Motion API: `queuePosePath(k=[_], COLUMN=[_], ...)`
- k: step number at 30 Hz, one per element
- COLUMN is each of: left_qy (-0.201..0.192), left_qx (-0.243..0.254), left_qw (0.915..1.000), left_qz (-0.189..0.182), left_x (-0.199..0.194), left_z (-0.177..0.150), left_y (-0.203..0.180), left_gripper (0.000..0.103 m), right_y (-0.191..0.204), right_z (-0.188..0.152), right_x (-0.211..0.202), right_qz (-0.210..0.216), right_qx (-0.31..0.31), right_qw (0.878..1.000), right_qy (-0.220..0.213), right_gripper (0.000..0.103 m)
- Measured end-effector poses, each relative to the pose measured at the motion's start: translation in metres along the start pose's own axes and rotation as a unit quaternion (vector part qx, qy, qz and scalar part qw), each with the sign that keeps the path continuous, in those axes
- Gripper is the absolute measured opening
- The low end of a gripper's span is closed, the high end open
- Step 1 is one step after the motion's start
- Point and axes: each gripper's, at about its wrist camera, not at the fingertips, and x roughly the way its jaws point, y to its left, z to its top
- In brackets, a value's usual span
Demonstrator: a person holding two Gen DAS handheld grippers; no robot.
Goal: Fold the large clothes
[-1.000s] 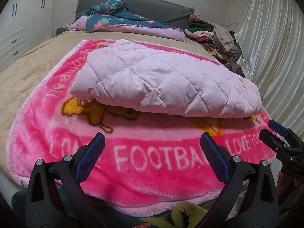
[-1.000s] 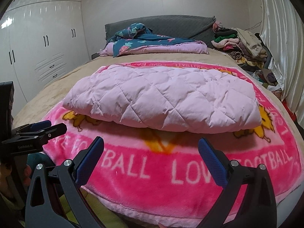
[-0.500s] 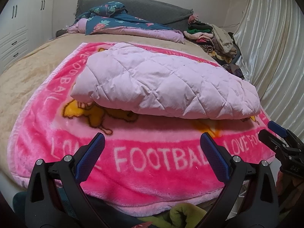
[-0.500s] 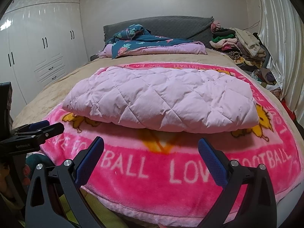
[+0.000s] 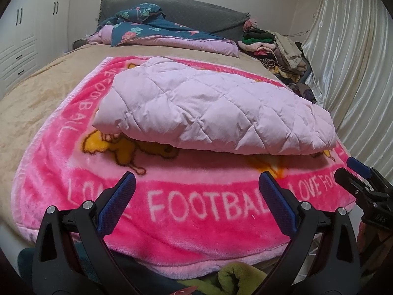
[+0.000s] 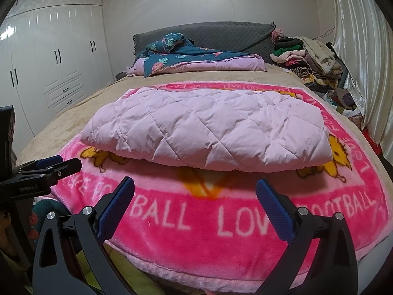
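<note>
Folded pink quilted coat (image 5: 211, 113) on blanket (image 5: 196, 209), beyond both empty, wide-open hand-held grippers (image 5: 196, 201) (image 6: 195, 201).

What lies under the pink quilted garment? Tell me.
The quilted garment rests on a pink football blanket; yellow cartoon figures peek out. The print beneath its middle is covered.

Folded coat (image 5: 211, 113) on blanket (image 5: 196, 211), centred
</note>
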Motion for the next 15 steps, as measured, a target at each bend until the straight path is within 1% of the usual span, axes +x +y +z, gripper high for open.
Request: queuePosePath(k=[15], left_qy=[-0.003], left_qx=[0.001], left_qw=[1.0], left_qz=[-0.001], left_x=[-0.0015], left_z=[0.0011], left_y=[-0.0017], left_gripper=[0.094], right_y=[0.0012], right_z=[-0.0003], right_x=[-0.0022], right_qz=[0.0], right_qx=[-0.002], right_qw=[1.0], right_qy=[-0.001], right_gripper=[0.099])
